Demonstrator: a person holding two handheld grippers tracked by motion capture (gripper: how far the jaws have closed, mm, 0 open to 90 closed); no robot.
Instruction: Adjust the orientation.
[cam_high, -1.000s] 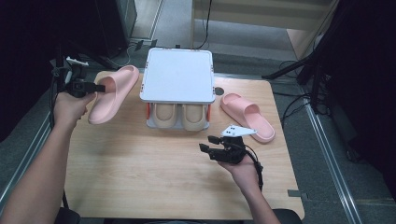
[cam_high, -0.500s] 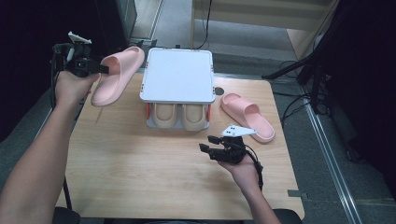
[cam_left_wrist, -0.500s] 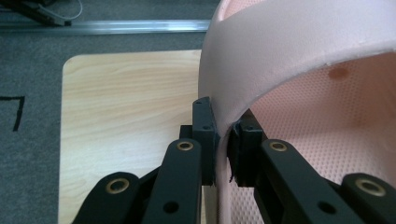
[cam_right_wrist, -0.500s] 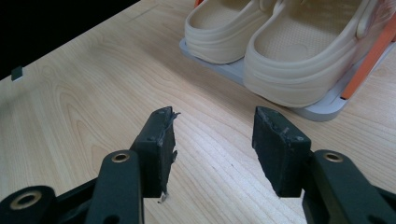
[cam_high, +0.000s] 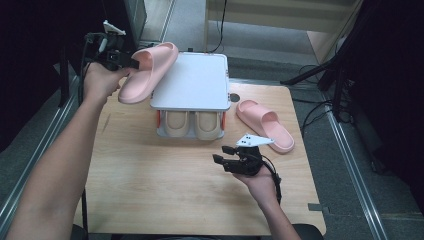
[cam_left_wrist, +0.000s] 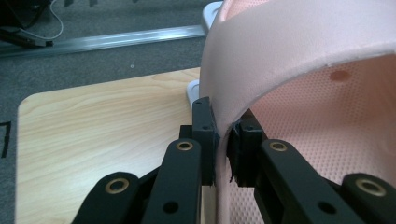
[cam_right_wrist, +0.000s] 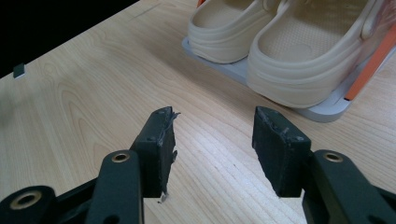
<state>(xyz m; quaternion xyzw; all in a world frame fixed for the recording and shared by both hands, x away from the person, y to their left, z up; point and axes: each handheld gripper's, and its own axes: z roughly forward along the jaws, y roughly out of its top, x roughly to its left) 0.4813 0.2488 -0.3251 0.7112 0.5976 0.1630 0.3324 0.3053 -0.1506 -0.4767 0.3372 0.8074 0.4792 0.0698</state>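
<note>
I had the left gripper (cam_high: 131, 62) clamped on the strap edge of a pink slipper (cam_high: 148, 72), pinching that thin band because it gave the jaws something narrow to bite. The slipper hung in the air, tilted, at the left corner of the white shoe rack (cam_high: 190, 82), probably bound for its top shelf. My right gripper (cam_high: 224, 154) rested open and empty above the table (cam_high: 150, 185), near the other pink slipper (cam_high: 265, 125) and the beige clogs (cam_right_wrist: 280, 51)

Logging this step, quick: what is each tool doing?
Left tool: closed on the pink slipper.
Right tool: open, holding nothing.
</note>
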